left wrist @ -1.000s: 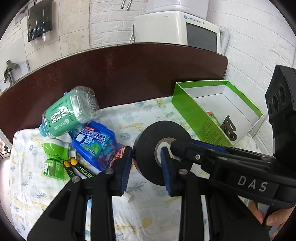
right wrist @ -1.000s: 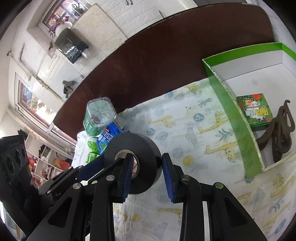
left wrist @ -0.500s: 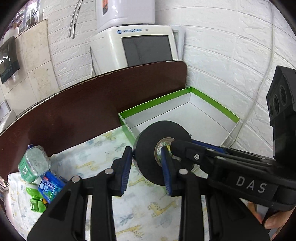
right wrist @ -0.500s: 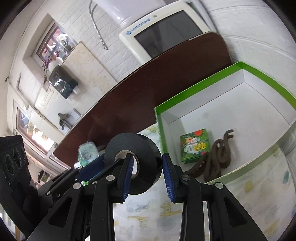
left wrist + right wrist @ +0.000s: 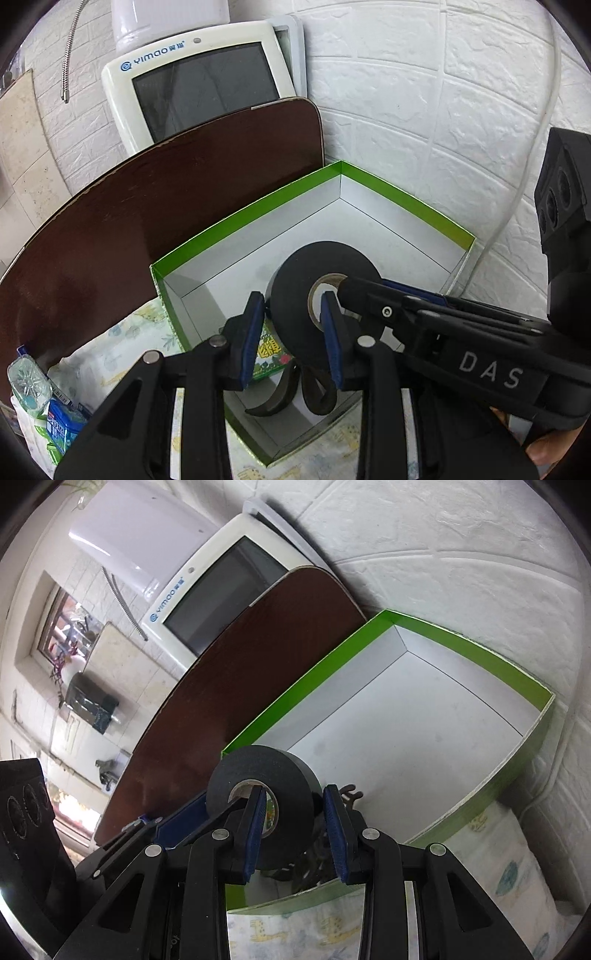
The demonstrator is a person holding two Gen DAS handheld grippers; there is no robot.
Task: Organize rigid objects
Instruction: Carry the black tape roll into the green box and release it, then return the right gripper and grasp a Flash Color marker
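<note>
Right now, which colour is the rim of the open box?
Green rim, white inside; clearest in the right wrist view.

A black tape roll [image 5: 310, 295] stands on edge, in the air over the green-rimmed white box [image 5: 373, 184].

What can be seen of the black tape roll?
The tape roll is a thick ring of matte black tape wound on a pale cardboard-looking core. It is held on edge in the air above the green box, not resting on anything. Both grippers clamp it: the left gripper and the right gripper each have one blue-padded finger through the core and one on the outer rim, gripping the ring's wall from opposite sides.
</note>
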